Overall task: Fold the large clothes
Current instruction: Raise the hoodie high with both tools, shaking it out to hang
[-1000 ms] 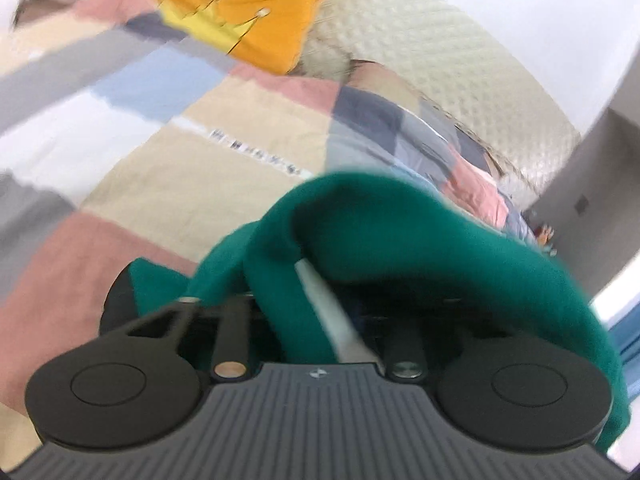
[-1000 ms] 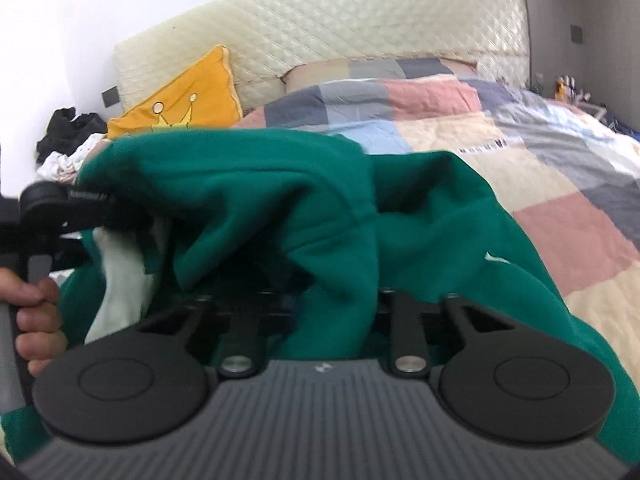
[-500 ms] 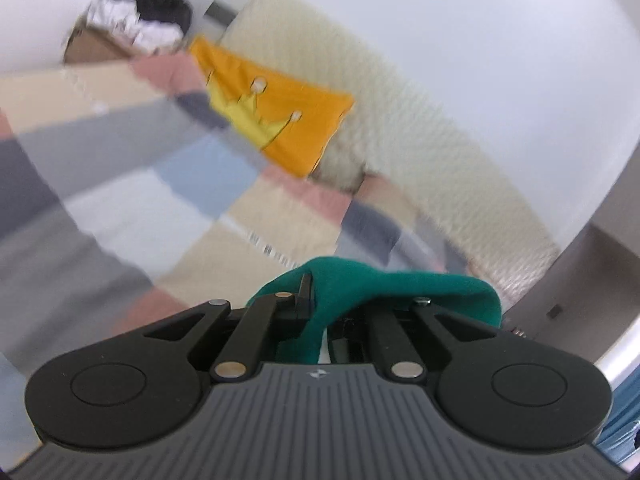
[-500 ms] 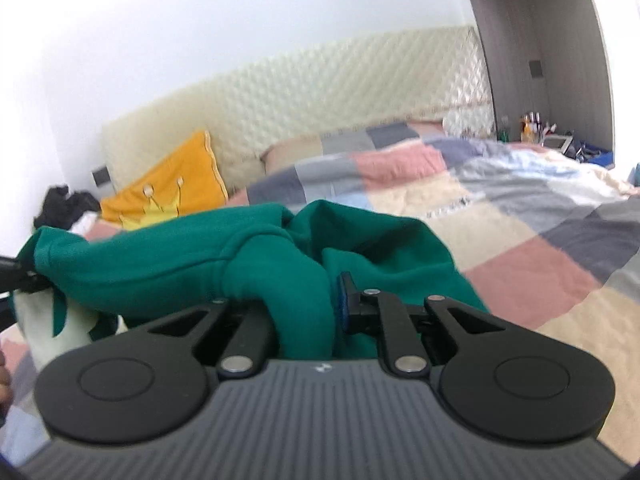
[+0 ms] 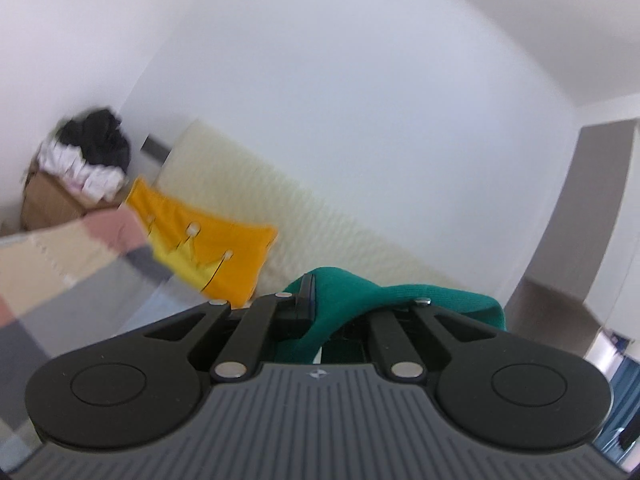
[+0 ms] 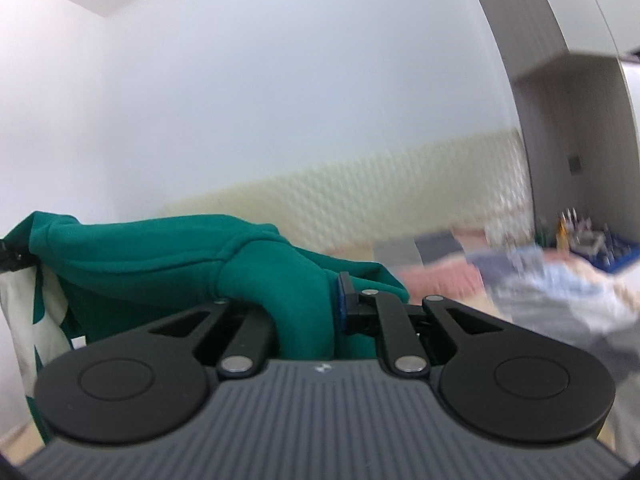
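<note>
Jaws clamp green garment (image 6: 168, 252); bedspread (image 5: 60, 272) has dropped lower than before.

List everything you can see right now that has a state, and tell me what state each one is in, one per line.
Left gripper: shut on the green garment.
Right gripper: shut on the green garment.
Green garment: bunched, held between both sets of jaws, with a white part hanging at its left end.
Yellow crown pillow: leaning against the headboard.
Patchwork quilt: spread over the bed.
Box of clothes: heaped full.
</note>
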`<state>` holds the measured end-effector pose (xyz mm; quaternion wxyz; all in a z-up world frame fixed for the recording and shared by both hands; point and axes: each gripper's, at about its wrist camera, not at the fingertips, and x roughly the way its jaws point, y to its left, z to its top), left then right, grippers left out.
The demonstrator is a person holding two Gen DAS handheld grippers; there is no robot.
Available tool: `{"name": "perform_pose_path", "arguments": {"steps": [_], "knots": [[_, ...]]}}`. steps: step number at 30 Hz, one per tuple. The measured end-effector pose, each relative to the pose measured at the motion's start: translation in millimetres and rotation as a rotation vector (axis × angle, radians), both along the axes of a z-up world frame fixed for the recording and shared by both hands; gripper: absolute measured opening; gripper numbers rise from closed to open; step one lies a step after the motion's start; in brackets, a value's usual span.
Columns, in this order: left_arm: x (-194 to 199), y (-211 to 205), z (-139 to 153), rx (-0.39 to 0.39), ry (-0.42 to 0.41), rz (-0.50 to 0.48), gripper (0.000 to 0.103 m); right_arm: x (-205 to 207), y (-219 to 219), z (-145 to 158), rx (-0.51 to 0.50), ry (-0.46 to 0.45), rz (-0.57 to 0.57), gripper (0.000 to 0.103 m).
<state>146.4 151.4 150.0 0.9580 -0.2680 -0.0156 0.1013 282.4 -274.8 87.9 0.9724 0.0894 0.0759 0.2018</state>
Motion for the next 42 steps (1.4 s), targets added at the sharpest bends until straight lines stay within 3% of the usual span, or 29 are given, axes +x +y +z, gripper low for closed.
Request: {"name": "perform_pose_path", "arguments": {"steps": [8, 13, 17, 22, 25, 28, 36, 42], "knots": [[-51, -21, 121, 0.132, -0.145, -0.01, 0.004, -36, -13, 115, 0.0, -0.148, 0.035, 0.011], [-78, -33, 182, 0.196, -0.225, -0.013, 0.004, -58, -19, 164, -0.008, -0.247, 0.046, 0.008], [-97, -37, 218, 0.232, -0.26, -0.024, 0.004, -61, -23, 199, 0.03, -0.232, 0.077, 0.008], [-107, -35, 230, 0.293, -0.269, -0.032, 0.005, -44, -17, 215, -0.031, -0.233, 0.104, 0.008], [-91, -24, 214, 0.304, -0.222, -0.027, 0.005, -4, -3, 203, -0.078, -0.172, 0.143, 0.008], [-56, -2, 176, 0.28, -0.126, -0.024, 0.005, 44, 23, 173, -0.143, -0.079, 0.157, 0.008], [90, 100, 31, 0.201, 0.136, 0.051, 0.005, 209, 119, 39, -0.278, 0.129, 0.15, 0.008], [235, 193, -91, 0.182, 0.336, 0.122, 0.005, 314, 197, -53, -0.325, 0.224, 0.147, 0.008]]}}
